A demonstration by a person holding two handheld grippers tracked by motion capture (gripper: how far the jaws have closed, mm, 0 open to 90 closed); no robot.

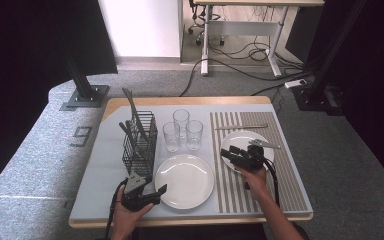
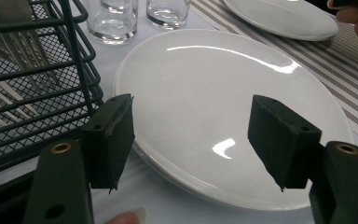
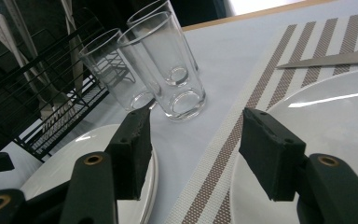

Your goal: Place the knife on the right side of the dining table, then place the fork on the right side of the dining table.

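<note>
A white plate (image 1: 185,181) lies at the front middle of the table. My left gripper (image 1: 156,195) stands open at its near-left rim. In the left gripper view the jaws (image 2: 193,144) straddle that plate (image 2: 214,88) with nothing held. A second white plate (image 1: 241,141) rests on the striped placemat (image 1: 280,175), with a fork (image 1: 265,145) on its far right edge. My right gripper (image 1: 228,152) hovers open over this plate's left rim and points left. In the right gripper view its jaws (image 3: 196,149) frame the placemat edge (image 3: 242,121) between the two plates (image 3: 326,121) (image 3: 65,163).
A black wire cutlery basket (image 1: 140,142) holding several utensils stands at the left. Three clear glasses (image 1: 182,131) stand behind the middle plate. A knife (image 1: 241,126) lies on the placemat beyond the right plate. The table's front edge (image 1: 190,220) is close to both hands.
</note>
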